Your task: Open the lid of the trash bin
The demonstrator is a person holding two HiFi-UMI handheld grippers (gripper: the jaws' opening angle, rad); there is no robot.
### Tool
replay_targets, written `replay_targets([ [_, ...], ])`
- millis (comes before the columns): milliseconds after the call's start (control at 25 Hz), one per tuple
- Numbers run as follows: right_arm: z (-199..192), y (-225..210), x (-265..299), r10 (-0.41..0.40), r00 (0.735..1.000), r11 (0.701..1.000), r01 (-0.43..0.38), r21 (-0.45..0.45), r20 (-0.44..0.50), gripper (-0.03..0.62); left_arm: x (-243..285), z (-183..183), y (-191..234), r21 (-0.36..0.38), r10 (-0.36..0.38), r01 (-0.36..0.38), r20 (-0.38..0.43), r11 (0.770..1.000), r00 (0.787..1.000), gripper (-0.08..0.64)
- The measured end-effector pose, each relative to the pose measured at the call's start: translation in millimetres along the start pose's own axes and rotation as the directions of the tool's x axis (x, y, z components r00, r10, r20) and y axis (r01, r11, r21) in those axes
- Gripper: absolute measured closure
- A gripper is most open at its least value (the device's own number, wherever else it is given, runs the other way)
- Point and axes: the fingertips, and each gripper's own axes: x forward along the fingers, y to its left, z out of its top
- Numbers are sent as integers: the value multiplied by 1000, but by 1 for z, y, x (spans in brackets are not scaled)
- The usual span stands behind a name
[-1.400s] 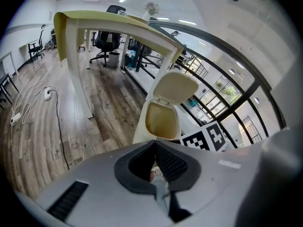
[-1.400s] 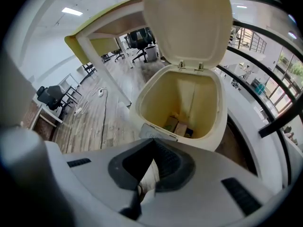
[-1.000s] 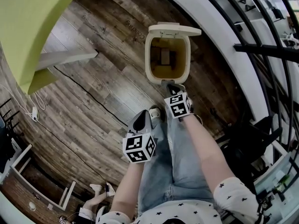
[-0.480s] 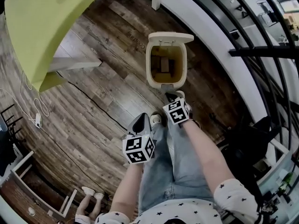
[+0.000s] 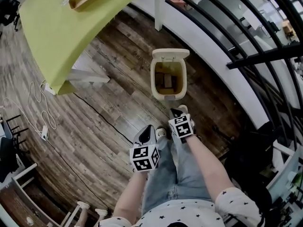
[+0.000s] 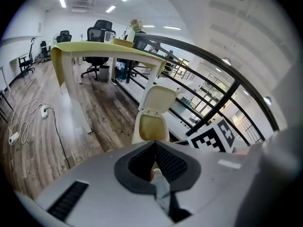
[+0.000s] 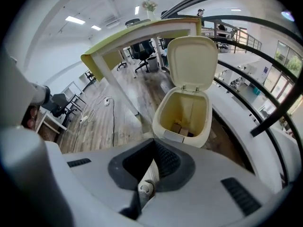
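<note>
**Bin open, both grippers closed**

We see the bin (image 5: 168, 97) standing on the wood floor (image 5: 109, 103), just ahead of the person's feet. It sits between the yellow-green table (image 5: 71, 27) and the black railing (image 5: 255, 56). Its lid (image 5: 170, 54) is up, hinged at the far edge and standing nearly upright. That lets us look straight down into the cream tub, where brown pieces (image 5: 165, 79) lie at the bottom.

The left gripper (image 5: 146, 135) hangs low over the person's jeans (image 5: 175, 174), well short of the bin. In the left gripper view its jaws are pressed together, pad against pad, holding nothing. The bin and its raised lid show beyond the tip, with office chairs (image 6: 102, 32) behind the table.

The right gripper (image 5: 176, 112) is the nearer one. From the head view its tip lies close to the foot of the bin's front wall, and we cannot tell whether it touches. In the right gripper view its jaws are likewise shut tight on themselves, and the open tub fills the space just past them.
</note>
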Motion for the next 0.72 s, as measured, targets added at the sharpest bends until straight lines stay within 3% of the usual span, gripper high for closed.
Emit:
replay_targets([
  [720,-2,56,-128,18,995,999,-22,42,96,598,-84,19,-45,82,-59,53,72,995,996,548],
])
